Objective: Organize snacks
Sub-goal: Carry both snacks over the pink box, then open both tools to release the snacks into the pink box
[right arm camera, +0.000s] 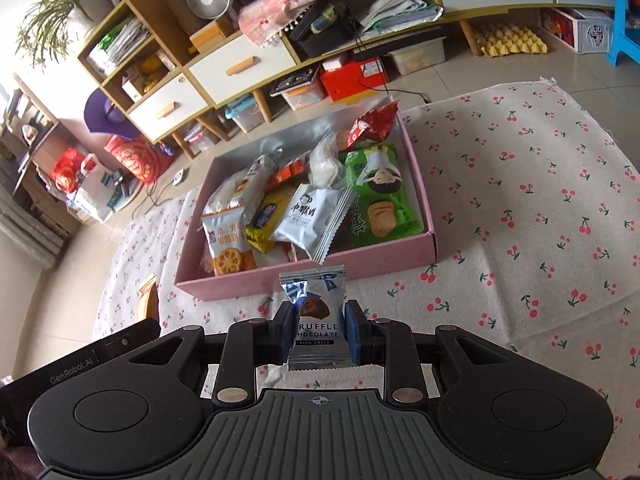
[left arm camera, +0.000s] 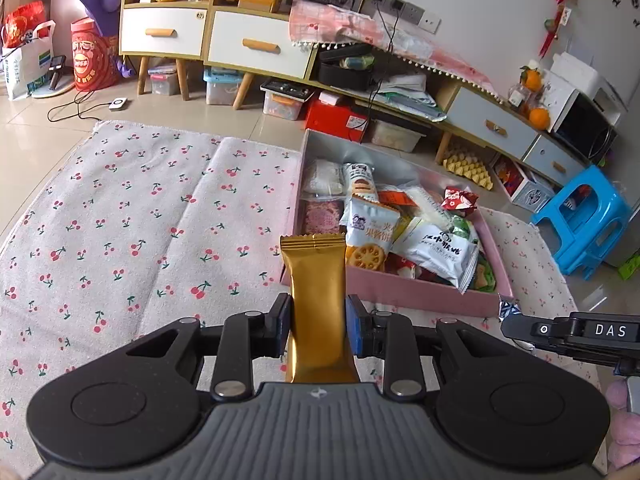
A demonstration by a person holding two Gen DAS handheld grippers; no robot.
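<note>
While left claw (left arm camera: 318, 320) clamps gold packet (left arm camera: 316, 304) | right claw (right arm camera: 318, 328) clamps truffle chocolate packet (right arm camera: 314, 312)

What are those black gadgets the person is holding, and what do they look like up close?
Each is a handheld gripper. The left gripper and right gripper look alike: matte black linkage arms with silver pivot pins, blue pads on the fingertips, round black side discs and a ribbed grey body. White lettering reads "DAS" and "GenRobot.AI". No cables show.

Silver packet (right arm camera: 316, 320) reads "TRUFFLE CHOCOLATE"; right claw (left arm camera: 516, 322) reads "DAS".
</note>
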